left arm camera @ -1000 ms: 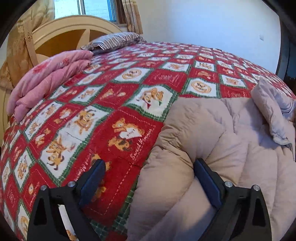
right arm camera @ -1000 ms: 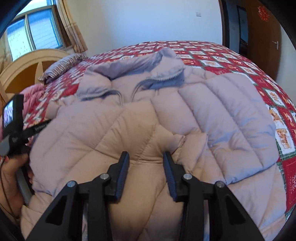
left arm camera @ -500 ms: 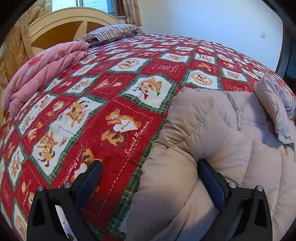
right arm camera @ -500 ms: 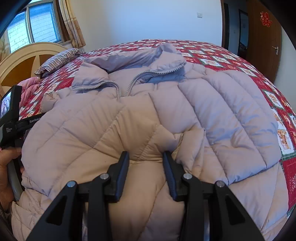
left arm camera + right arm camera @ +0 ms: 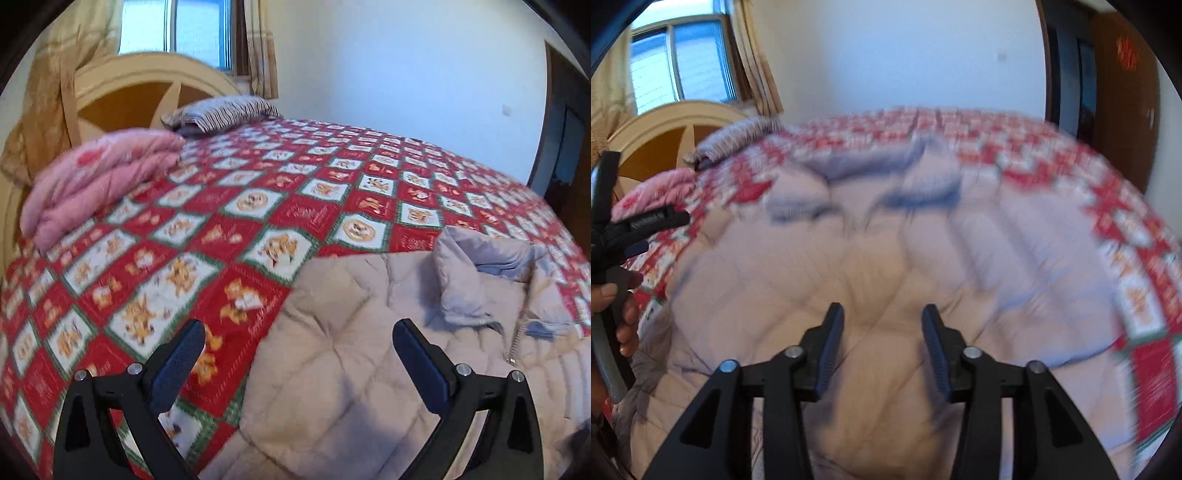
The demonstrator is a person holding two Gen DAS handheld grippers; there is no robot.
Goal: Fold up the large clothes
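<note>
Right tool (image 5: 882, 317) opening above the jacket (image 5: 886, 280), gripping nothing; left tool (image 5: 295, 332) gapes; pink quilt (image 5: 99, 181) well apart.

A bedroom in a home.

A wide bed (image 5: 280, 206) fills the room, spread with a red patchwork cover printed with teddy bears, against a rounded cream headboard (image 5: 147, 85). A striped pillow (image 5: 221, 112) and a folded pink quilt (image 5: 99, 173) lie at its head. Behind them a window (image 5: 195, 33) with beige curtains (image 5: 262, 48) lets in daylight, the walls are plain pale, and a dark wooden door (image 5: 1123, 96) stands at the side.
</note>
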